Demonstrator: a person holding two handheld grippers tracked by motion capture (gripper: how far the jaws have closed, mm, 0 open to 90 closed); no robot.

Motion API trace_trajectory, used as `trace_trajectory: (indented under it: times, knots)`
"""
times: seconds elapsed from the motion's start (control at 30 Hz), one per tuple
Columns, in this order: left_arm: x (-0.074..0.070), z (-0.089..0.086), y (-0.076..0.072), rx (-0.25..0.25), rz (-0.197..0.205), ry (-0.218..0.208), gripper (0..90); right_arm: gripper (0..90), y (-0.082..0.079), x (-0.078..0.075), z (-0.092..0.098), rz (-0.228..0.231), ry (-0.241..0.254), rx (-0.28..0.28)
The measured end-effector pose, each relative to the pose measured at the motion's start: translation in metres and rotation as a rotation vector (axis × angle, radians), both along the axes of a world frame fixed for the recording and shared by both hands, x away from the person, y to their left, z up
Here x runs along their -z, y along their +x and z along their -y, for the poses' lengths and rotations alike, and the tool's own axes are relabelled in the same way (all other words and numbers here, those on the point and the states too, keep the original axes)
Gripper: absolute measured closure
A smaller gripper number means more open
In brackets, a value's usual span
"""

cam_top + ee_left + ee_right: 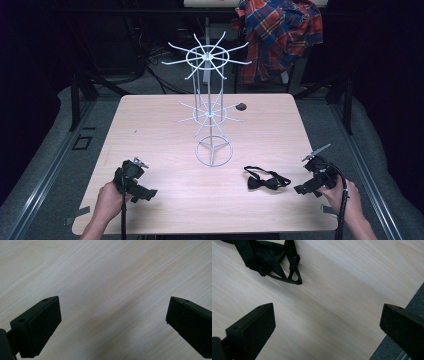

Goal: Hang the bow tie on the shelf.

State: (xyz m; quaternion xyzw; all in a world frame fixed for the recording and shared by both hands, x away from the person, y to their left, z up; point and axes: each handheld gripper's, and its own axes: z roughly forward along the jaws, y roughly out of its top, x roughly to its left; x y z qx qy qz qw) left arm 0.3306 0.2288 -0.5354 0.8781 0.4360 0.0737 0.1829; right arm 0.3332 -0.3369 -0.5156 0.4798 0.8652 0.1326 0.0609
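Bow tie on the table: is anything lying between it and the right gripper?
Nothing visible does. The bow tie lies flat on bare table just left of the open right gripper; the wire rack stands farther back, off that line.

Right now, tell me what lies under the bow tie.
The bow tie lies flat on the wooden table, near the right gripper. Bare wood shows through its strap loop; whatever sits beneath the fabric itself is covered.
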Motion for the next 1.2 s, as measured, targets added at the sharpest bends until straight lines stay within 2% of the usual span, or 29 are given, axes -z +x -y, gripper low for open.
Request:
trace_trajectory:
  times: [0.13,0.23,0.3,0.4,0.5,0.53,0.6,0.67,0.77,1.0,1.03,1.1,1.2]
  knots:
    - [-0.001,-0.002,-0.001,-0.002,0.002,-0.001,0.0,0.0,0.001,-0.001,-0.001,0.001,-0.006,-0.008]
    - [-0.003,-0.001,-0.001,0.005,0.014,-0.027,0.1,0.0,0.0,-0.002,-0.002,0.011,-0.001,-0.008]
    - [-0.003,-0.001,-0.002,0.013,0.017,-0.034,0.1,0.0,0.0,-0.004,-0.002,0.014,0.021,-0.01]
    - [-0.004,0.0,-0.002,0.013,0.02,-0.033,0.1,0.0,0.0,-0.007,-0.004,0.033,0.029,-0.007]
    - [-0.005,-0.001,-0.003,0.015,0.024,-0.037,0.1,0.0,-0.001,-0.009,-0.007,0.028,0.045,-0.02]
    - [-0.005,-0.003,-0.003,0.015,0.029,-0.059,0.1,0.0,-0.001,-0.011,-0.011,0.033,0.047,-0.029]
    - [-0.006,-0.004,-0.003,0.018,0.027,-0.069,0.0,0.0,-0.001,-0.012,-0.013,0.034,0.037,-0.032]
    - [-0.006,-0.005,-0.004,0.017,0.035,-0.075,0.0,0.0,0.0,-0.016,-0.017,0.062,0.059,-0.026]
    - [-0.007,-0.006,-0.004,0.006,0.045,-0.083,0.0,0.0,0.001,-0.018,-0.02,0.079,0.082,-0.024]
    - [-0.005,-0.005,-0.003,0.011,0.029,-0.069,0.0,0.0,0.006,-0.018,-0.032,0.092,0.072,-0.057]
    - [-0.005,-0.005,-0.003,0.012,0.027,-0.068,0.0,0.0,0.007,-0.017,-0.034,0.104,0.056,-0.052]
    - [-0.005,-0.005,-0.002,0.013,0.024,-0.067,0.0,0.0,0.009,-0.015,-0.039,0.109,0.064,-0.042]
    - [-0.005,-0.004,-0.002,0.014,0.027,-0.068,0.0,0.0,0.016,-0.014,-0.045,0.101,0.048,-0.05]
